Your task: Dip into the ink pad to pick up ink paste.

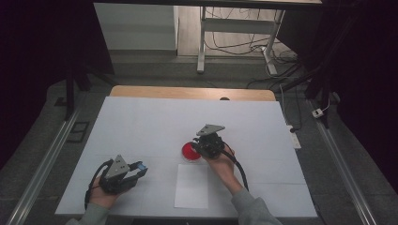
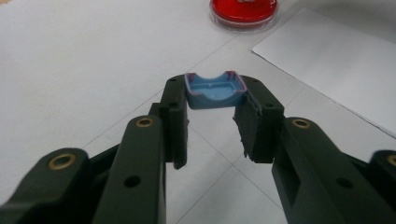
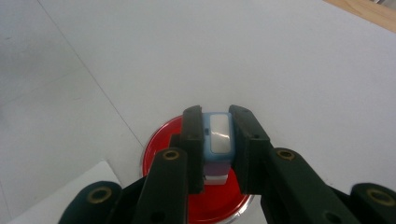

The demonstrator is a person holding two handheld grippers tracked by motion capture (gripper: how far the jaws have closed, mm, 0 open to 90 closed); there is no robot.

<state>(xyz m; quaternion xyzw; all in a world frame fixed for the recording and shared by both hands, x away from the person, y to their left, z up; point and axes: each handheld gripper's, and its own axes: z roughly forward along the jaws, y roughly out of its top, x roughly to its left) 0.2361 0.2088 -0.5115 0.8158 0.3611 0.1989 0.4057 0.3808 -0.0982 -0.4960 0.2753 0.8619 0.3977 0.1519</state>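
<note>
- Two hand-held grippers are in use, one in each of the person's hands, over a white-covered surface (image 1: 141, 122).
- Left hand-held gripper (image 1: 136, 169): low in the high view at about 7 o'clock. Its jaws are clamped on one blue cap (image 2: 215, 89), an open-sided, hollow piece with purplish edges, held between the jaw tips above the surface.
- Right hand-held gripper (image 1: 199, 146): near the centre of the surface, pointing toward 10 o'clock. Its jaws are closed on one blue block (image 3: 218, 140) with a pale grey face; a purple and white part shows at the block's lower end.
- One red round dish (image 1: 190, 151) with a clear rim lies on the surface directly under the right hand-held gripper's jaws. In the right gripper view, the blue block hangs over the dish; whether it touches the dish cannot be told.
- One white paper sheet (image 1: 192, 185) lies flat at 6 o'clock from the dish, just beside it, between the two hands.
- In the left gripper view, the dish sits at 12 o'clock and the sheet at 2 o'clock.
</note>
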